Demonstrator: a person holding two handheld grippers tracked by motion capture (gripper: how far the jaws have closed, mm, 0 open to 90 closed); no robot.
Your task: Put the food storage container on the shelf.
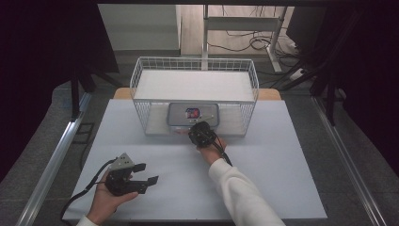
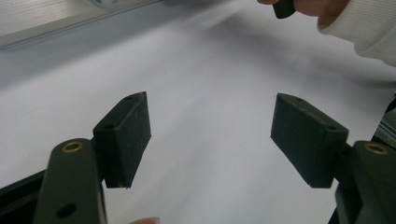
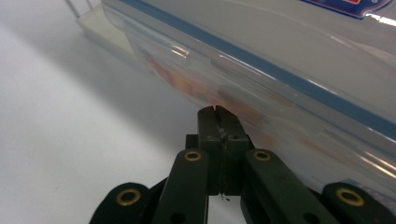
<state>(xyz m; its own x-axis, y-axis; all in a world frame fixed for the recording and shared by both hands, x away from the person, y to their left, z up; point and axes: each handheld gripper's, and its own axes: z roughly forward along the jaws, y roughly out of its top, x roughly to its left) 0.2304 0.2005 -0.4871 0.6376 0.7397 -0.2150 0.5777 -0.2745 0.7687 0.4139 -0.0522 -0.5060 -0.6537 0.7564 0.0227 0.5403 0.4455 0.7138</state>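
Your left claw (image 1: 147, 173) rests low on the white table (image 1: 263, 179), near its front left edge, jaws spread wide apart with nothing between them. Your right claw (image 3: 218, 113) is pressed fully together, gripping nothing, its tip right at the side of the clear plastic container (image 1: 193, 115) with a blue-trimmed lid. That container sits in the lower level of the white wire basket (image 1: 141, 70) at the table's far side.

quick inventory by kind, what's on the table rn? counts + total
Wire basket: 1
Clear lidded container, inside the basket's lower level: 1
Hand-held grippers: 2, left gripper open, right gripper shut at the container's side
Total: 4
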